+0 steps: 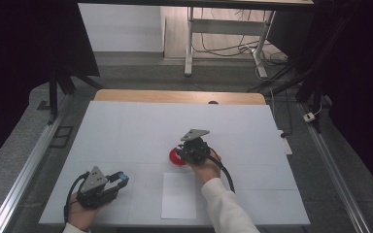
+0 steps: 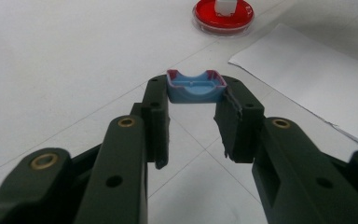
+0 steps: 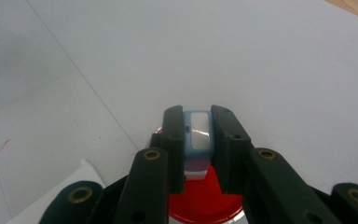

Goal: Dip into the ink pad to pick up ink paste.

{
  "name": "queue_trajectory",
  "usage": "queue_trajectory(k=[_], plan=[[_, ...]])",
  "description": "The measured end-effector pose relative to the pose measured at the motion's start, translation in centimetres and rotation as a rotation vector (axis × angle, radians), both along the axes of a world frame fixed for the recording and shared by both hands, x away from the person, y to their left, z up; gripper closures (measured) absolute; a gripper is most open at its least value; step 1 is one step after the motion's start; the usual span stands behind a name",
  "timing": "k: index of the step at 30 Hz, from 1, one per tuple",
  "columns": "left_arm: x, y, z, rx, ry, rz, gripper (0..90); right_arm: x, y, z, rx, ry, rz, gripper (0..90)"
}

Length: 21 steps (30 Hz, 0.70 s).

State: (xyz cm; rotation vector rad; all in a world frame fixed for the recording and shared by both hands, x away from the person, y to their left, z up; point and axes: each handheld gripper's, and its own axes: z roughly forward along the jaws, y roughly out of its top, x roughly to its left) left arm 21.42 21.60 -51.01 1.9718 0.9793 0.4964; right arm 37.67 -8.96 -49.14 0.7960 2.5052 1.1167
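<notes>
A small blue tray-shaped piece [image 2: 196,88] with reddish edges sits between the tips of my left gripper [image 2: 196,93], which is shut on it low over the table. In the high view that gripper [image 1: 120,178] is at the front left with the blue piece [image 1: 122,176] at its tip. My right gripper [image 3: 198,128] is shut on a pale blue and white block [image 3: 199,133] directly over a red round dish [image 3: 200,200]. From above, the right gripper [image 1: 185,150] covers part of the dish [image 1: 176,157]. The left gripper view shows the block [image 2: 226,5] standing on the dish [image 2: 223,18].
A white sheet of paper [image 1: 178,195] lies flat near the front edge, between the two hands, and its edge [image 2: 317,79] is right of the left gripper. The white table cover [image 1: 141,131] stretches back to a wooden edge [image 1: 175,96]. Metal rails run along both sides.
</notes>
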Motion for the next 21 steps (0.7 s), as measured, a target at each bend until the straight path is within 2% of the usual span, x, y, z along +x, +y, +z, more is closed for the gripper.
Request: queue_trajectory(k=[8,21], plan=[[0.0,0.0,0.0,0.000,0.000,-0.001,65.0,-0.1,-0.2,0.1,0.008,-0.008,0.003,75.6],[0.1,0.1,0.0,0.001,-0.001,0.004,65.0,-0.5,-1.2,1.2,0.089,-0.023,0.000,75.5]])
